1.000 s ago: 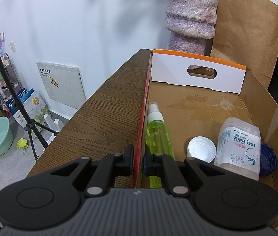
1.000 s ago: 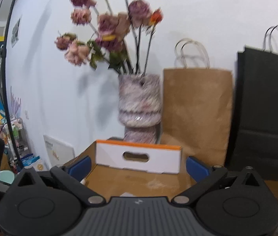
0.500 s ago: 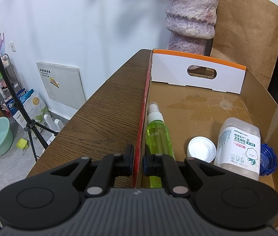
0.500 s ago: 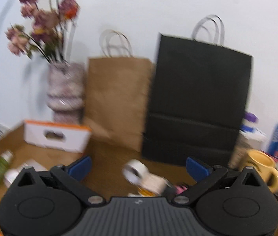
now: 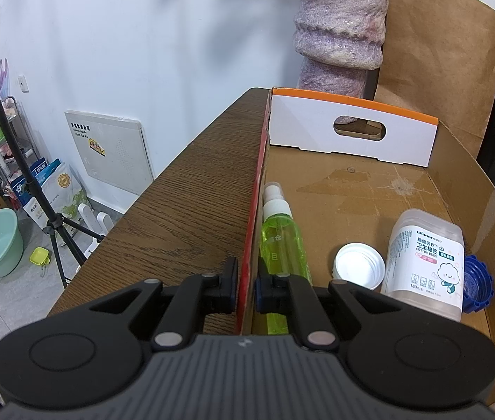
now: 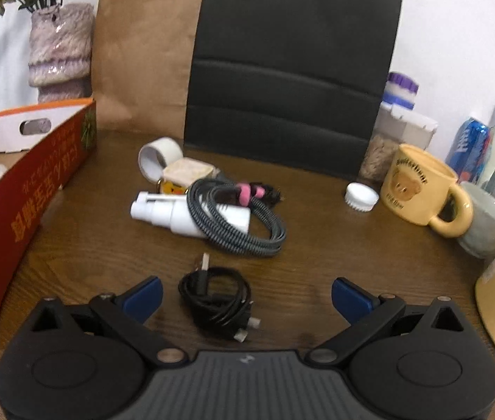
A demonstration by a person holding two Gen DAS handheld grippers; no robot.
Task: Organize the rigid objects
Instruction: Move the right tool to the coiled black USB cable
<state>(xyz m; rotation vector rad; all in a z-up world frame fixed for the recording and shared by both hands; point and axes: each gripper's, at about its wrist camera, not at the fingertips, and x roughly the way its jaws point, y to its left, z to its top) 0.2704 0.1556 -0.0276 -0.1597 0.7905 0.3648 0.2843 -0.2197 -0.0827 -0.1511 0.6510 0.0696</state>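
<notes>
Cardboard box fills the left wrist view, sitting on the wooden worktop, and the left tongs are clenched on its red side wall, one pad outside and one inside. Inside the box, a green spray bottle lies along that gripped wall; a white cap sits beside it, then a cotton bud tub and a blue cap against the box's opposite wall. In the right wrist view the right tongs are spread wide and released, gripping nothing, with a coiled black cable lying on the worktop between their blue pads. Beyond that cable lie a grey braided cable draped over a white plastic nozzle, a tape roll, a small white lid and a yellow mug. The box stands left of the black cable.
</notes>
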